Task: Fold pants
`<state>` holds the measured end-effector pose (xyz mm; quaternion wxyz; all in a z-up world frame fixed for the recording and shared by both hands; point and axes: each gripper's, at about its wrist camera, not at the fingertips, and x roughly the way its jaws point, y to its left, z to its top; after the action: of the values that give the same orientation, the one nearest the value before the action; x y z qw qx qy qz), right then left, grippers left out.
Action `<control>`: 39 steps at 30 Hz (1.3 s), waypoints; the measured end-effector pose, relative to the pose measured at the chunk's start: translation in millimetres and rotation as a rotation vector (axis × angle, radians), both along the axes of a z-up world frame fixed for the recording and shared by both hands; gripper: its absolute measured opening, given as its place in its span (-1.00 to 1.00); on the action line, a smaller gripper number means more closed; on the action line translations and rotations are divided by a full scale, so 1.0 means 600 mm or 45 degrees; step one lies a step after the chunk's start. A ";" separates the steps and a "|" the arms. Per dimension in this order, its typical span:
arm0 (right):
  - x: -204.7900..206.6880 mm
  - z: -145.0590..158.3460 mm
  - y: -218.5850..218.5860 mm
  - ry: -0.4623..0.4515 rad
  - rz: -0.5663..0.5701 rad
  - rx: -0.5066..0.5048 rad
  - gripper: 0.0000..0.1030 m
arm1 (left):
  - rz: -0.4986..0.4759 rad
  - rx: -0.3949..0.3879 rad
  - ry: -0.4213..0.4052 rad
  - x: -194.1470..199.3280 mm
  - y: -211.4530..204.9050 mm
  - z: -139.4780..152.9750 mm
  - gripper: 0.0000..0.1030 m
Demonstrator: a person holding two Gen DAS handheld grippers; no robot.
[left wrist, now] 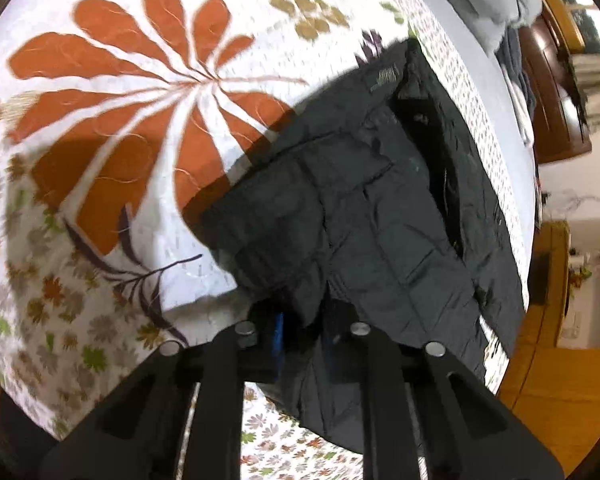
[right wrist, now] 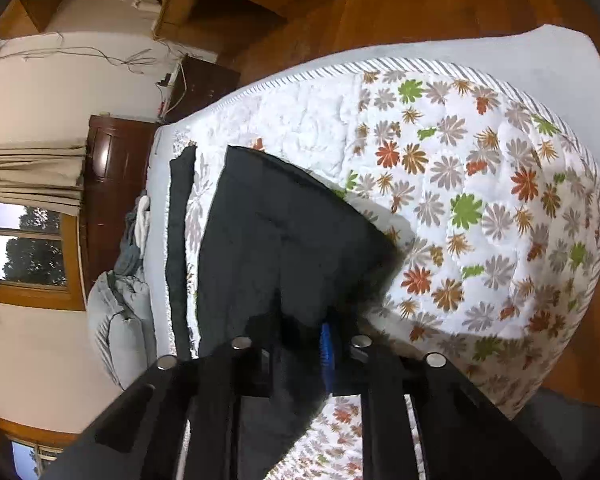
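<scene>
Black quilted pants (left wrist: 380,208) lie on a flower-print bedspread (left wrist: 120,100), partly lifted. In the left wrist view my left gripper (left wrist: 304,332) is shut on a pinched fold of the black fabric, which hangs between the blue-padded fingers (left wrist: 278,332). In the right wrist view the pants (right wrist: 276,232) spread up from my right gripper (right wrist: 300,344), which is shut on their near edge beside a blue finger pad (right wrist: 327,348). A narrow black strip of cloth (right wrist: 178,232) lies left of the main piece.
The bedspread (right wrist: 480,200) covers a bed with a grey edge (right wrist: 540,56). Grey bedding and clothes (right wrist: 124,280) pile by a dark wooden headboard (right wrist: 112,184). A window (right wrist: 28,248), curtains and wooden floor (right wrist: 380,12) surround the bed.
</scene>
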<state>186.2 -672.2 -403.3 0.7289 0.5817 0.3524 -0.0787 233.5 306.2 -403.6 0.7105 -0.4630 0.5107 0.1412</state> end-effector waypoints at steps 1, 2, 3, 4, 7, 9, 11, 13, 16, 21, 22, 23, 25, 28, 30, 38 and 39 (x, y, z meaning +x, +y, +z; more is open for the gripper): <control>-0.005 0.006 0.005 -0.003 0.013 -0.013 -0.76 | 0.017 0.010 0.000 -0.004 0.002 0.006 -0.79; -0.004 0.014 0.011 -0.010 0.027 -0.017 -0.77 | 0.030 0.022 -0.002 -0.010 0.006 0.012 -0.80; -0.004 0.019 0.017 -0.012 0.040 -0.018 -0.77 | 0.041 0.033 -0.002 -0.016 0.011 0.018 -0.80; -0.005 0.025 0.026 -0.007 0.061 -0.023 -0.77 | 0.053 0.038 -0.001 -0.025 0.019 0.023 -0.80; -0.005 0.032 0.060 0.000 0.138 -0.034 -0.77 | 0.105 0.060 0.011 -0.066 0.057 0.029 -0.80; -0.008 0.028 0.086 0.012 0.201 -0.037 -0.77 | 0.155 0.079 0.031 -0.100 0.091 0.028 -0.80; -0.012 0.022 0.121 0.022 0.269 -0.043 -0.77 | 0.186 0.092 0.053 -0.123 0.121 0.024 -0.80; -0.017 0.009 0.153 0.041 0.331 -0.059 -0.77 | 0.208 0.115 0.068 -0.139 0.153 0.021 -0.80; -0.012 -0.016 0.179 0.103 0.381 -0.097 -0.75 | 0.199 0.137 0.091 -0.137 0.168 0.022 -0.77; -0.022 -0.007 0.171 0.118 0.393 -0.096 -0.12 | 0.143 0.142 0.105 -0.129 0.161 0.042 -0.05; -0.032 0.010 0.165 0.108 0.381 -0.133 0.29 | 0.136 0.144 0.094 -0.135 0.162 0.050 0.20; -0.044 0.025 0.153 0.103 0.365 -0.170 0.45 | 0.129 0.173 0.084 -0.144 0.165 0.067 0.59; -0.060 0.060 0.135 0.121 0.361 -0.274 0.46 | 0.112 0.239 0.059 -0.154 0.175 0.101 0.71; -0.055 0.112 0.128 0.166 0.419 -0.451 0.46 | 0.015 0.235 -0.014 -0.137 0.206 0.147 0.77; -0.032 0.145 0.134 0.159 0.490 -0.519 0.46 | -0.017 0.273 -0.051 -0.109 0.235 0.179 0.88; 0.117 0.177 0.243 0.125 0.727 -0.481 0.66 | -0.312 0.260 -0.119 0.139 0.303 0.197 0.94; 0.142 0.169 0.257 0.134 0.743 -0.463 0.66 | -0.350 0.247 -0.112 0.165 0.305 0.185 0.94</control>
<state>271.2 -518.2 -301.8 0.7932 0.3121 0.5213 0.0415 332.6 489.4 -292.5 0.7862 -0.3239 0.5215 0.0710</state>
